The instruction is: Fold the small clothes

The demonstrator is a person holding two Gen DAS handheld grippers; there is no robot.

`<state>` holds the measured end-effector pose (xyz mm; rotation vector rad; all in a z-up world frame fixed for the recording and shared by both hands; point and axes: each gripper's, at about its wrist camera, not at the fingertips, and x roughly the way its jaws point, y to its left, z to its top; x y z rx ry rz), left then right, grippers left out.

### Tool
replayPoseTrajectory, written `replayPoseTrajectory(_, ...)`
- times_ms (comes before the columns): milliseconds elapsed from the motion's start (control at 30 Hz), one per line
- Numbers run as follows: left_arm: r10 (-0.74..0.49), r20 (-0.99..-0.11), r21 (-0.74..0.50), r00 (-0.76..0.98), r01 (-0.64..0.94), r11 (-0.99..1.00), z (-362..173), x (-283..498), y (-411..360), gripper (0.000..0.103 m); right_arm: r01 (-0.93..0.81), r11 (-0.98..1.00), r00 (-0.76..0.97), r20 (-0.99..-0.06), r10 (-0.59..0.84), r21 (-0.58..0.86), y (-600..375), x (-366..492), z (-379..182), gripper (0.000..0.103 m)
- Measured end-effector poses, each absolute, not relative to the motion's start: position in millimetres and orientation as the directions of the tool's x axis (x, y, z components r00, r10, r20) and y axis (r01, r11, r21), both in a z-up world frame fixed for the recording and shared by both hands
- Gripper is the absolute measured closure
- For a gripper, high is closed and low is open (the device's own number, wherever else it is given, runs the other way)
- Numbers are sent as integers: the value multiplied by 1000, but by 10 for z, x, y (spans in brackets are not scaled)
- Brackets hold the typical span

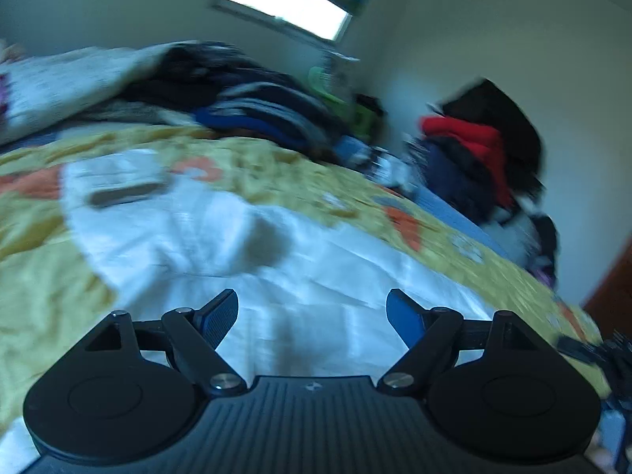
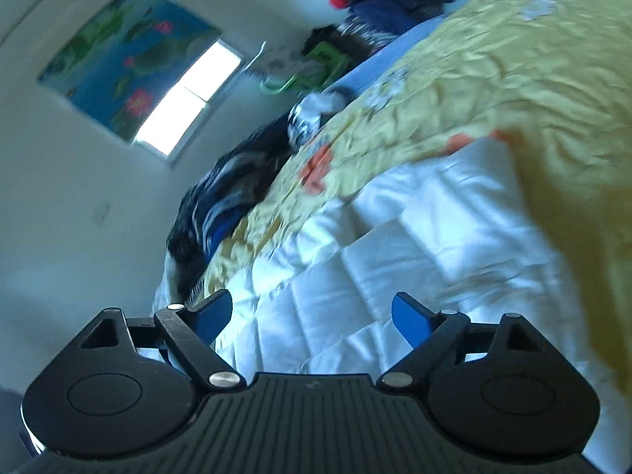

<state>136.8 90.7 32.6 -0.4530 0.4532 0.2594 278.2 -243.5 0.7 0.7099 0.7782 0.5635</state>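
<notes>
A white garment lies spread on the yellow patterned bedspread, with a grey-brown label patch near its far left end. My left gripper hangs just above the cloth, open, with nothing between its blue pads. In the tilted right wrist view the same white garment lies creased on the bedspread. My right gripper is open over it too, with only cloth seen behind the gap. Both views are blurred.
A heap of dark and blue clothes lies at the far side of the bed beside a pale quilt. A pile of red and black clothes stands at the right. A window and wall are behind. A green object sits near the bed's far corner.
</notes>
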Motion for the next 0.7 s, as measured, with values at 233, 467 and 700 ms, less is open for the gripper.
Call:
replayPoseTrajectory(233, 10, -573, -328, 819, -240, 914, -34, 1828, 597, 21, -189, 693, 560, -503, 658, 696, -2269, 2831, -293, 15)
replayPoseTrajectory(467, 28, -651, -200, 759, -207, 958, -324, 1928, 523, 21, -321, 731, 606, -463, 647, 602, -2161, 2660, -368, 15)
replayPoseTrajectory(700, 8, -559, -324, 829, -227, 918, -49, 1695, 787, 22, -345, 732, 620, -443, 647, 587, -2189, 2613, -391, 14)
